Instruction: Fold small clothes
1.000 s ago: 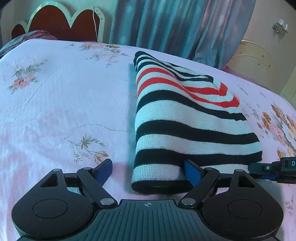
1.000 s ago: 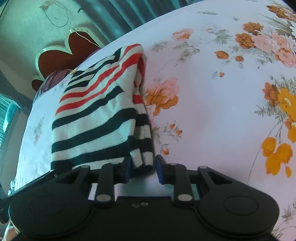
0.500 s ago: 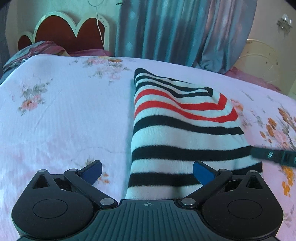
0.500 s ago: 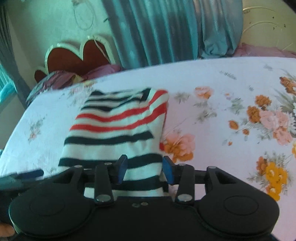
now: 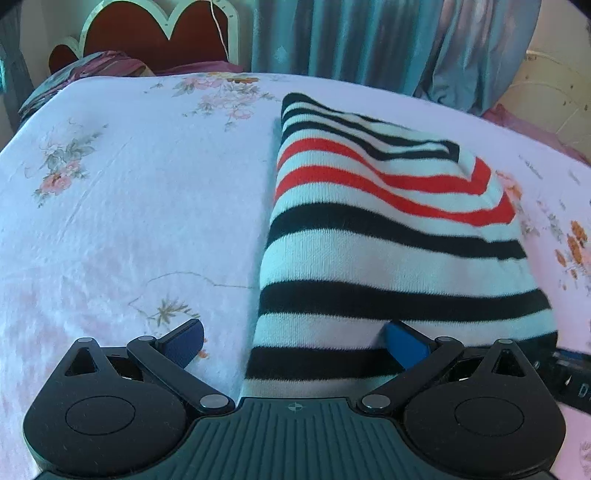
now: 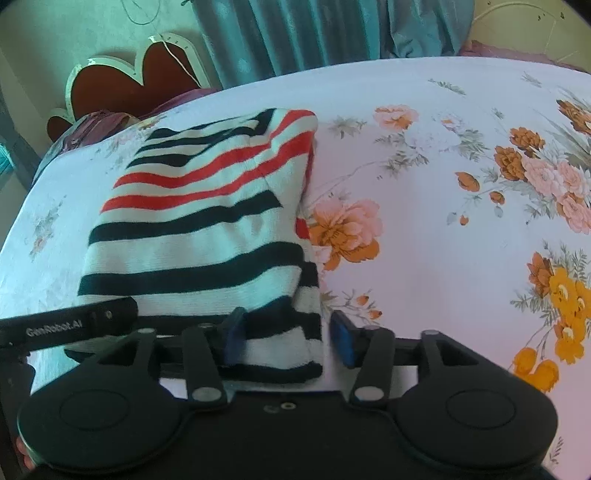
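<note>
Striped knit, black, white and red, is what we find in the left wrist view: a folded garment (image 5: 388, 236) lying on the floral bedsheet (image 5: 129, 206), to the right of centre. Our left gripper (image 5: 295, 345) stands fully spread, one blue pad (image 5: 184, 341) over bare sheet, the other over the garment's near end; neither presses it. A scalloped headboard (image 5: 155, 33) and teal curtains (image 5: 369, 40) stand behind the bed.

In the right wrist view the garment (image 6: 207, 221) lies left of centre. Our right gripper (image 6: 288, 338) has just been opening; its jaws straddle the near right corner, pads apart from the cloth. We note the left gripper's finger (image 6: 74, 325) at the garment's near left edge.
</note>
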Tool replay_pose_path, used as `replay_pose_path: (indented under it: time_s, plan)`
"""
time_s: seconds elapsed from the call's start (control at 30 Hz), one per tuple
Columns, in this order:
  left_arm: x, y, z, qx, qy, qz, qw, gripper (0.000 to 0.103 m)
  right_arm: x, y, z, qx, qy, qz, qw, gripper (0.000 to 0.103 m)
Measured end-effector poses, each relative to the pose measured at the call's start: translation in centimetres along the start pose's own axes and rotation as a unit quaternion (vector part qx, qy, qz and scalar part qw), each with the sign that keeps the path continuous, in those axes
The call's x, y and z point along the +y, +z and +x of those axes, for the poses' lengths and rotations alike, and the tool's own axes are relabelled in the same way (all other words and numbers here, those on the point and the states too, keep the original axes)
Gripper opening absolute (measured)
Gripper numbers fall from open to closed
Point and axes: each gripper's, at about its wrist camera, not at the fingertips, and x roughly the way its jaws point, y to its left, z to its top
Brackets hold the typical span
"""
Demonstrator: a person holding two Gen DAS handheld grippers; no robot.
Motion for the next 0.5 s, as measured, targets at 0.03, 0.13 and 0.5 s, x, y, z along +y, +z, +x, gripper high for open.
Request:
replay_pose_path:
  time_s: [0.03,0.13,0.5]
  plan:
    - [0.0,0.0,0.0,-0.002,0.000,-0.003,1.0000,0.103,-0.1,0.0,0.0,0.001,0.001,0.003,1.000,0.052]
    - [0.2,0.3,0.1,-0.005,-0.013,-0.002,0.9999,0.103,-0.2,0.0,0.1,0.004,0.001,0.004,1.000,0.053]
    - [-1.1,1.3,-0.4,-0.017,0.027,0.043,0.9985,0.103,1.4,2.4,-2.0,-0.048,-0.025,-0.025,0.998,0.067]
